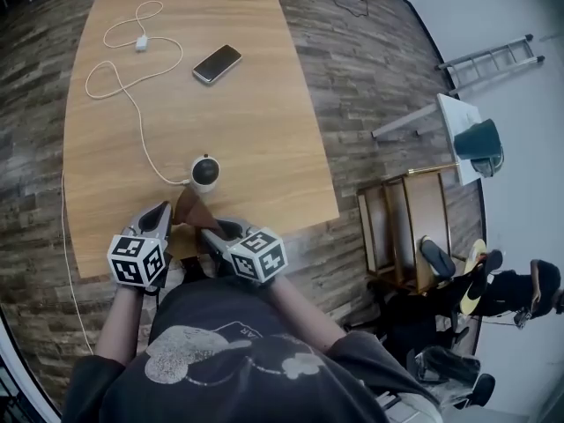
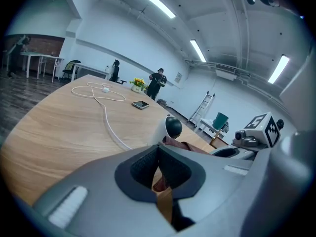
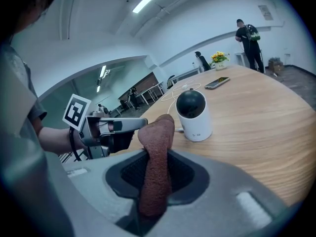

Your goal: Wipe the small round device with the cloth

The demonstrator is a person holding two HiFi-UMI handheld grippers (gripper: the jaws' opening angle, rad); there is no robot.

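In the head view, we saw the small round device point(image 1: 204, 172) standing upright near the close edge of the table point(image 1: 264, 122), with its white cable point(image 1: 132, 104) trailing away to the left. The left gripper point(image 1: 164, 215) and right gripper point(image 1: 210, 233) sat side by side just short of the device. The brown cloth point(image 1: 189, 206) was bunched between them, with its peak pointing at the device.

In the left gripper view, the jaws were pressed together on a thin edge of the cloth. The device lay ahead and slightly right, just past the fold.

In the right gripper view, the jaws were clamped on a thick upright roll of cloth. The device stood ahead and to the right, apart from it. We judged the right gripper better placed for a short forward push.
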